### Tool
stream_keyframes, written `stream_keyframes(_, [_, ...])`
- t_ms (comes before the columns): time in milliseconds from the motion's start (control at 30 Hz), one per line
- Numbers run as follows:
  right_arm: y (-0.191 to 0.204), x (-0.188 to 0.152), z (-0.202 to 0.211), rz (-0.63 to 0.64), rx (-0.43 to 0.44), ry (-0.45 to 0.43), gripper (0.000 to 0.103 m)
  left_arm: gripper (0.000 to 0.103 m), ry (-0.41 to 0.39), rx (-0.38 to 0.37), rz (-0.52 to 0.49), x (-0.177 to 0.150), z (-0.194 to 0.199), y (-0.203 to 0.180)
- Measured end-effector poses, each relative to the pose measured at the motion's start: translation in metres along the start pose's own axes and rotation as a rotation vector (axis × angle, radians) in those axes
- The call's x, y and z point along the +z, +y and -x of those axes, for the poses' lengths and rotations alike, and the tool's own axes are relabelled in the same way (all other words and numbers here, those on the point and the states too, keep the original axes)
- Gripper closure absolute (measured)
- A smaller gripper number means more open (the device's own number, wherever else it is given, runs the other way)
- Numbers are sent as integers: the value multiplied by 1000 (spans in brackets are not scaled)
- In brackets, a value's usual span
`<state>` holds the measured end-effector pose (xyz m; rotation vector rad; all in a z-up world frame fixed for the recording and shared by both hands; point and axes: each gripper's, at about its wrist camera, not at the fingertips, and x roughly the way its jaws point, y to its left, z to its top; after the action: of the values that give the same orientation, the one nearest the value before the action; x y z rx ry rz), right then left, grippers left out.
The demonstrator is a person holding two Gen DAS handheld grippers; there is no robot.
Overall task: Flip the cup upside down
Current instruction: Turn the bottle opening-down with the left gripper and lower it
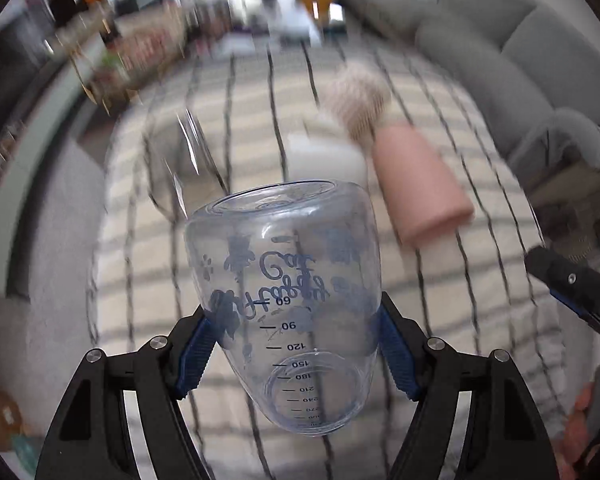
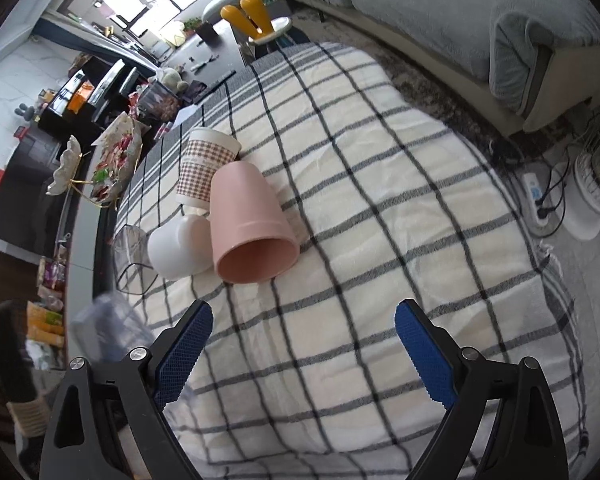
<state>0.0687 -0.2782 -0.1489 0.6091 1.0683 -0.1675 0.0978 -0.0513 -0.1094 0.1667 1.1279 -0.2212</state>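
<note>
Checked cloth (image 2: 380, 208) ahead; left gripper (image 1: 296, 344) clamped on clear cup (image 1: 288, 280) mid-body: light, slick, stiff plastic; right gripper (image 2: 304, 344) apart w/ nothing between

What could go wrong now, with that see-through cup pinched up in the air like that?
The clear cup is smooth and rounded, held by the left gripper only at its sides, so it might slip mid-turn. Set down carelessly, it could knock the pink cup lying on its side against the white cup. The soft checked cloth may let it tip.
</note>
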Motion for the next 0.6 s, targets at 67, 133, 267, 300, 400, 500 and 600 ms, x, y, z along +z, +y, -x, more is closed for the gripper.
stream_keyframes(67, [-1,-1,-3,13,-25,-27,10,29,-133,15,-3,-1,5,7])
stream_keyframes(133, [-1,-2,-5,29,-41,-54,10,29,-257,1,15,0,-1,17])
stream_keyframes(267, [5,-5,-10,81,-78,-86,10,29,-432,42,23,-14,-11,24])
stream_keyframes(300, [6,-6,-12,89,-81,-86,10,29,-452,51,24,-15,-15,25])
stream_keyframes(400, [6,-10,-19,100,-86,-70,10,29,-483,55,61,-15,-28,32])
stream_keyframes(500, [4,-12,-22,97,-88,-55,10,29,-516,70,102,-16,-40,34])
stream_keyframes(600, [3,-14,-23,97,-86,-46,10,29,-551,92,95,-15,-44,30])
